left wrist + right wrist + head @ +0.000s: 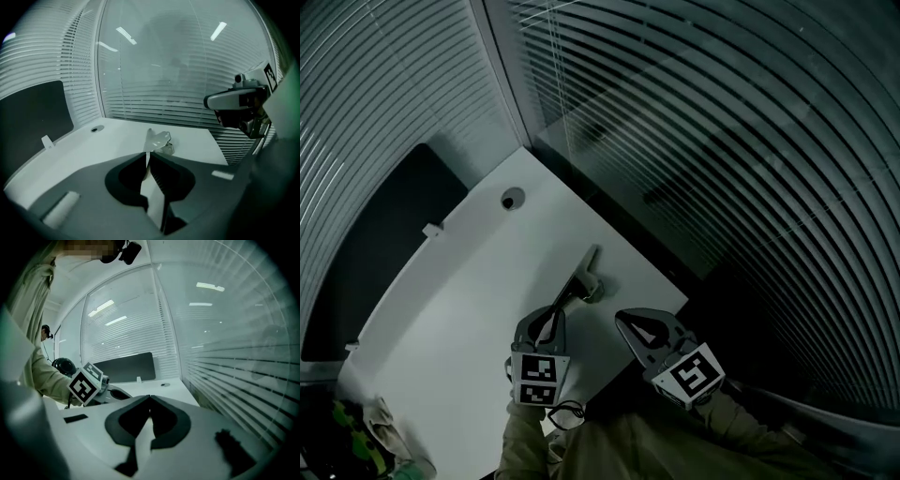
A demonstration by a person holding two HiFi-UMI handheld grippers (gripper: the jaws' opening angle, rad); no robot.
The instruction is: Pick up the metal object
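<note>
The metal object (584,270) is a long flat strip with a broader bracket end, lying across the white table (459,309) near its right edge. My left gripper (555,309) is shut on the strip's near end. In the left gripper view the strip runs forward from between the jaws (146,157) to its bracket end (158,139), low over the table. I cannot tell whether that end touches the table. My right gripper (623,319) hangs beside the left one at the table's edge. Its jaws are shut with nothing between them (150,398).
A round cable hole (513,198) sits at the table's far end and a small white clip (431,229) on its left edge. A dark panel (375,253) borders the left side. A glass wall with blinds (722,141) runs along the right. Cloth (380,427) lies lower left.
</note>
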